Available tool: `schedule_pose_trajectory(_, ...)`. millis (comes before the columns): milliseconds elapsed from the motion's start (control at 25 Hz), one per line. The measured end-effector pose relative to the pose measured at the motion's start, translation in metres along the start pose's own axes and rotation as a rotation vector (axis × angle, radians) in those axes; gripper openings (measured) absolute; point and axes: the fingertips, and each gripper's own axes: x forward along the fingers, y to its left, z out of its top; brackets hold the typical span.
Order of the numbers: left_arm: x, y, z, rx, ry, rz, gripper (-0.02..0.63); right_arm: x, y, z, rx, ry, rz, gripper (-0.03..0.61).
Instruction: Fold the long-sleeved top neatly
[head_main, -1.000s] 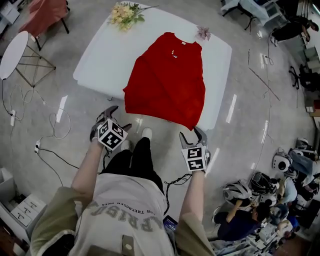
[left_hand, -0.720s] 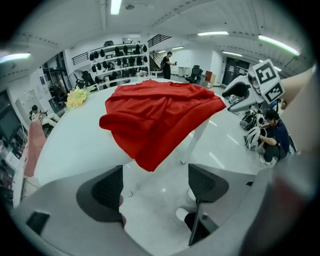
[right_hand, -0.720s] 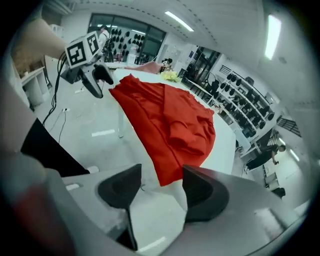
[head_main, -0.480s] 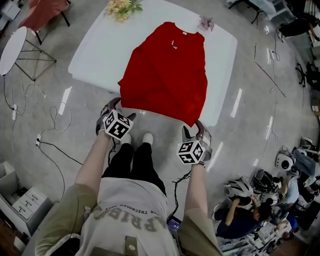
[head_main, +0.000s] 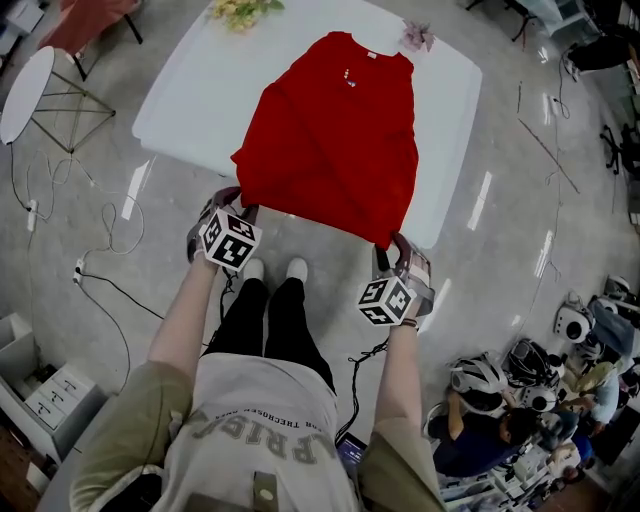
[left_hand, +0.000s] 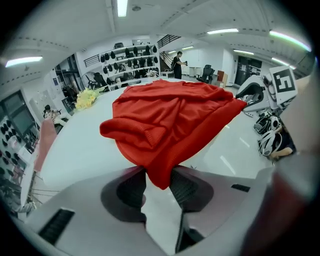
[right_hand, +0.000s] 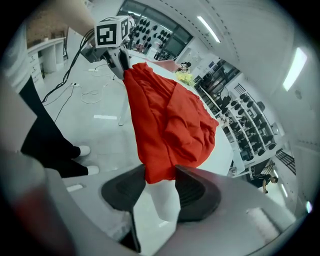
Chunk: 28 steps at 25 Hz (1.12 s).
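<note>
The red long-sleeved top (head_main: 330, 130) lies flat on the white table (head_main: 190, 100), collar at the far side, hem hanging over the near edge. My left gripper (head_main: 236, 203) is at the hem's left corner, and its jaws are closing with the red cloth (left_hand: 170, 115) pinched between the pads (left_hand: 132, 187). At the hem's right corner, my right gripper (head_main: 392, 245) has jaws closing too, and the cloth (right_hand: 165, 120) sits between its pads (right_hand: 192, 187). Each gripper view shows the other gripper at the far corner: the right one (left_hand: 255, 95) and the left one (right_hand: 117, 57).
Yellow flowers (head_main: 240, 10) and a pink flower (head_main: 415, 38) lie at the table's far edge. A round white side table (head_main: 25, 95) stands to the left, with cables (head_main: 110, 240) on the floor. People sit at the lower right (head_main: 490, 400). My shoes (head_main: 270, 268) stand below the hem.
Both grippers moved up from below the table edge to the hem's two corners. Their jaws, open before, have closed in on the red cloth.
</note>
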Motion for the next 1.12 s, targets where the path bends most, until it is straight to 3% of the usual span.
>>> schedule_pose_trajectory(120,-0.009,0.003,0.006,0.051,-0.019,0.031,0.075,-0.007,-0.005,0.002,0.032,-0.029,0.027,0.116)
schedule_pose_trajectory(200,-0.018,0.003,0.011,0.097,-0.039,0.048,0.054,-0.012,-0.007,0.002,0.067,-0.052,0.050,0.051)
schedule_pose_trajectory(560,-0.071,-0.005,0.017,0.253,-0.041,0.062,0.034,-0.048,-0.011,0.006,0.183,-0.133,0.199,0.038)
schedule_pose_trajectory(840,-0.103,-0.023,0.014,0.248,-0.023,0.039,0.034,-0.073,-0.019,0.002,0.182,-0.174,0.359,0.038)
schedule_pose_trajectory(1120,-0.118,-0.029,0.025,0.274,-0.002,0.079,0.032,-0.083,-0.039,0.004,0.153,-0.212,0.462,0.037)
